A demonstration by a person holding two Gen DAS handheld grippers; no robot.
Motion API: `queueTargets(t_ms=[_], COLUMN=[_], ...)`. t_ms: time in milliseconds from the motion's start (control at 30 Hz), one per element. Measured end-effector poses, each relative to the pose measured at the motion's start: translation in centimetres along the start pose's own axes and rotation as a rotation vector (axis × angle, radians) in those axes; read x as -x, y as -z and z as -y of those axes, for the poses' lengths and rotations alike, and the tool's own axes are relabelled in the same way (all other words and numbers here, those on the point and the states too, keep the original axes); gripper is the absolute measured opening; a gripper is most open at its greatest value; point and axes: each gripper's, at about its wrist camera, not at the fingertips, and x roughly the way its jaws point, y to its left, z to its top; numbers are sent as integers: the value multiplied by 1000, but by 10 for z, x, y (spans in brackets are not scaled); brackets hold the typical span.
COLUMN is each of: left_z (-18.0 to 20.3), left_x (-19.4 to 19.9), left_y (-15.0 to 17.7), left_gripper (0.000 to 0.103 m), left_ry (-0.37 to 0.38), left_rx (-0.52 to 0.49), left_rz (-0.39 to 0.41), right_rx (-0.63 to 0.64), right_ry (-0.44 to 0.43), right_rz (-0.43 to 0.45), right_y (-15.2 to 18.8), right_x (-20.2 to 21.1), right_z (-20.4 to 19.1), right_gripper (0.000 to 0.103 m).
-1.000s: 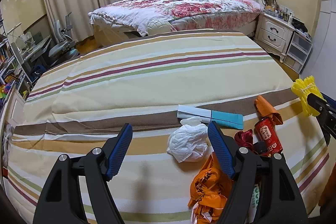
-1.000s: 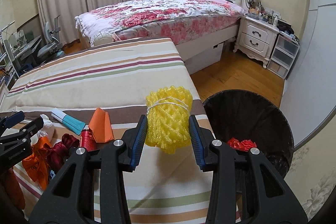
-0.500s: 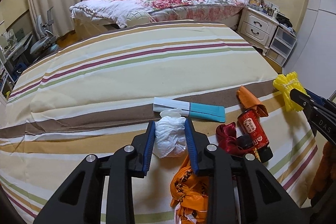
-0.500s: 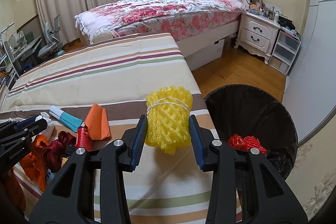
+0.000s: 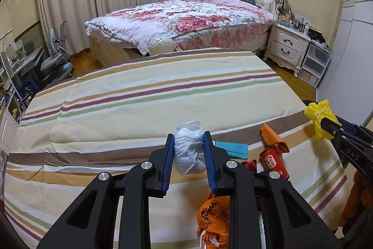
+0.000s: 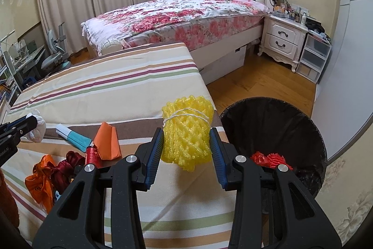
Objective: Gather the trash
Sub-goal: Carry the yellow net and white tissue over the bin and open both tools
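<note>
Striped bedcover (image 5: 144,95) holds scattered wrappers (image 5: 213,216).

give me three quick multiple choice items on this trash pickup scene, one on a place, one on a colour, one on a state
1. Where is the black-lined trash bin?
A on the striped bed
B on the floor beside it
C on the nightstand

2. What colour is the foam net bundle in the right claw?
A yellow
B blue
C white

3. What is the left claw doing?
A standing open, empty
B shut on the crumpled white tissue
C holding a can

B: it stands on wooden floor.
A: the netting is yellow.
B: both pads press the tissue.
</note>
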Motion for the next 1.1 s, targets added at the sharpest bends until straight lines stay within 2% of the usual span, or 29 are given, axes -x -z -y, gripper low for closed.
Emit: queueTargets(t_ms=[200,400,867,1100], left_z=[15,53,157,198], left_x=[15,23,5,-17], left_y=[-19,-36,-55,-50], left_gripper=[26,26,26,26], left_ry=[14,67,211,222], left_rx=[0,-31,-147,-212], left_rz=[72,132,144,128], right_rx=[-27,-68,-160,-189], right_ry=[20,71,185,212], right_rz=[30,63,82,66], right_y=[-4,-9,-5,-1], right_x=[13,30,42,31], right_z=[13,42,107,129], right_gripper=[39,39,39,39])
